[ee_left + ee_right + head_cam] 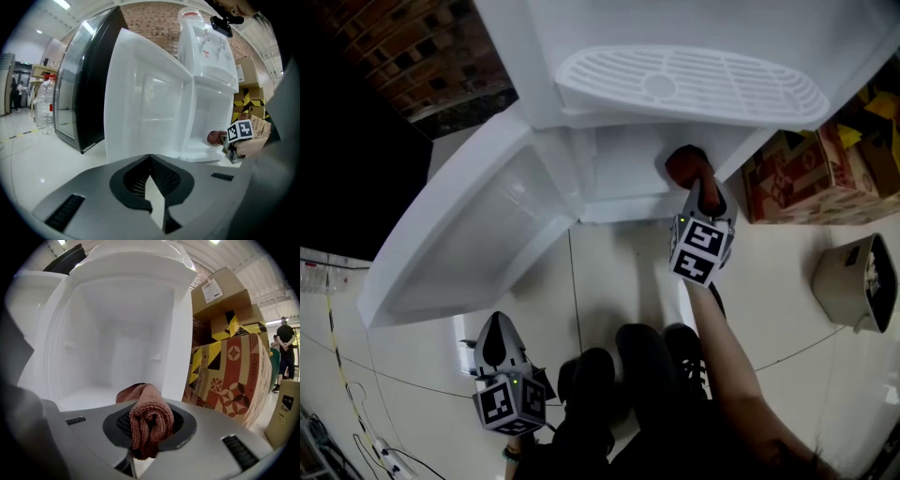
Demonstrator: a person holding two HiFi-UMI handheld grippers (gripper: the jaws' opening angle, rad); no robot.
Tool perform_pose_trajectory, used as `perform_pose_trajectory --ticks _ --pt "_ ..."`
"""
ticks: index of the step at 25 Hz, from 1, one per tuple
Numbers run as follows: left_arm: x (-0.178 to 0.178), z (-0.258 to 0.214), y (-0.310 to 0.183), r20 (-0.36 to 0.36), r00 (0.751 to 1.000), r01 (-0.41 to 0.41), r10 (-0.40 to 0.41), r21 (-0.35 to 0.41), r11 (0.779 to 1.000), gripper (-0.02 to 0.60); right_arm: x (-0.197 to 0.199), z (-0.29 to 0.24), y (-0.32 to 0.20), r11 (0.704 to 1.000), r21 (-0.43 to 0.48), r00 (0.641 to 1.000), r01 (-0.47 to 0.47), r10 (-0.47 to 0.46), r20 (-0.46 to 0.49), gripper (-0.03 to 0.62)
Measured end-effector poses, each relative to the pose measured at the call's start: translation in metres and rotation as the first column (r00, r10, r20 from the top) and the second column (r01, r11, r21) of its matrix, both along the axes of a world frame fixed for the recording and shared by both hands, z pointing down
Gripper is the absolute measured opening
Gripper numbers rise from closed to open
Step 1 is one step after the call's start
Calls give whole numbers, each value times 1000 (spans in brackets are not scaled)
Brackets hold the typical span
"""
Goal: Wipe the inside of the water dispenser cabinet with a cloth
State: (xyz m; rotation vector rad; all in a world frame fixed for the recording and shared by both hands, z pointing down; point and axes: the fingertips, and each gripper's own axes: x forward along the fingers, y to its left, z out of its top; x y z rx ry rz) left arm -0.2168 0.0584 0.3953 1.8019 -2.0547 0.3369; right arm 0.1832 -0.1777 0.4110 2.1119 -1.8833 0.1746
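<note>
The white water dispenser's lower cabinet (619, 173) stands open, its door (478, 234) swung out to the left. My right gripper (701, 187) is shut on a folded reddish-brown cloth (682, 163) at the right side of the cabinet mouth. In the right gripper view the cloth (150, 418) bulges from the right gripper (147, 405), and the bare white cabinet interior (117, 343) lies just ahead. My left gripper (499, 321) hangs low near the floor, shut and holding nothing, apart from the door. From the left gripper (151, 163), the door (145, 103) and the cloth (215, 137) show.
Patterned cardboard boxes (806, 173) stand against the dispenser's right side (229, 357). A beige bin (853, 281) sits on the floor at right. A black glass-fronted appliance (79, 93) and a water bottle (44, 105) are left of the door. My shoes (619, 375) are below the cabinet.
</note>
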Motion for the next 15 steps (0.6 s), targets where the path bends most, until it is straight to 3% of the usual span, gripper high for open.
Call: perform_pose_trajectory --ticks 3,10,15 --pt "10 -2 1 3 1000 -19 19 -8 1000 3 -2 -6 1 998 32 998 47 -48 28 61" --pt "57 -24 -17 15 989 -147 146 46 988 3 -36 -38 29 969 100 966 227 -237 100 63" --pt "91 -44 -39 74 968 -247 240 112 962 3 -57 -48 64 942 110 936 318 -331 124 63"
